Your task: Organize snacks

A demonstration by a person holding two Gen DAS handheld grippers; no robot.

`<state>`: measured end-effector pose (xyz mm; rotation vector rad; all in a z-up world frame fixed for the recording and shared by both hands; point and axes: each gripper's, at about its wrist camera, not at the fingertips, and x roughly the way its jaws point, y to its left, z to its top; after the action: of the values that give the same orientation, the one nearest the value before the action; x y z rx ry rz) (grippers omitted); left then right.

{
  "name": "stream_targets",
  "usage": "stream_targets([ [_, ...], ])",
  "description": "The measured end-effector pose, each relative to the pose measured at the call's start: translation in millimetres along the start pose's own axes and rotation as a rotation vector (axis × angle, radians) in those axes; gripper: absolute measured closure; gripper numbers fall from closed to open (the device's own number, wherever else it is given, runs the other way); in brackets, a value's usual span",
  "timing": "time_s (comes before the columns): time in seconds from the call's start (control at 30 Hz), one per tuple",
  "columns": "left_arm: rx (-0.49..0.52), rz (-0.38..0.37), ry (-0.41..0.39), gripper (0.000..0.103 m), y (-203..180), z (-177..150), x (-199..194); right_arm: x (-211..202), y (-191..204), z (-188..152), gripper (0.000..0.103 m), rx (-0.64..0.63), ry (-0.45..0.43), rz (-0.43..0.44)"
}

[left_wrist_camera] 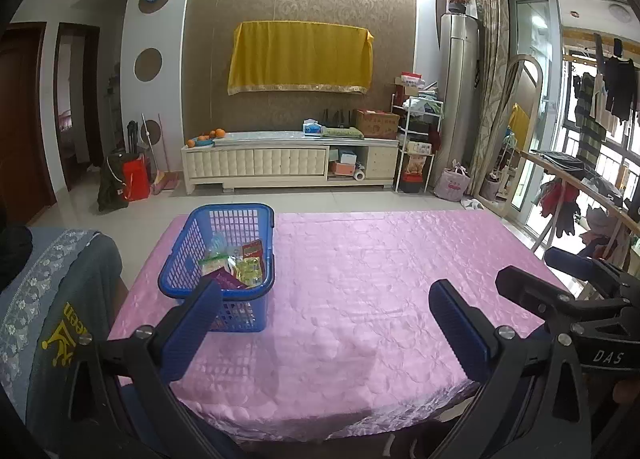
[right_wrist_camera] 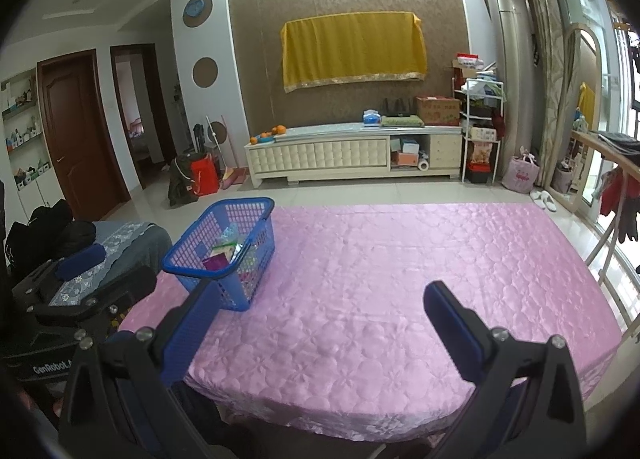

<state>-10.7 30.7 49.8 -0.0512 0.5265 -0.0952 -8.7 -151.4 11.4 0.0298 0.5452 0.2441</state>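
A blue plastic basket stands on the left side of the pink-clothed table. Several snack packets lie inside it. My left gripper hovers over the table's near edge, open and empty, its left finger just in front of the basket. My right gripper is also open and empty, held over the near edge to the right of the basket. In the left wrist view the right gripper's black body shows at the right edge.
A chair with a grey embroidered cover stands left of the table. Beyond the far edge are a tiled floor, a white TV cabinet and a drying rack at the right.
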Motion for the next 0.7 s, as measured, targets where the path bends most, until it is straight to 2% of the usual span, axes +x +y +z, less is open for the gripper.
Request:
stream_targets([
  [0.7,-0.007,0.000,0.008,0.001,0.7,-1.1,-1.8,-1.6,0.8,-2.0,0.000,0.005,0.011,0.004],
])
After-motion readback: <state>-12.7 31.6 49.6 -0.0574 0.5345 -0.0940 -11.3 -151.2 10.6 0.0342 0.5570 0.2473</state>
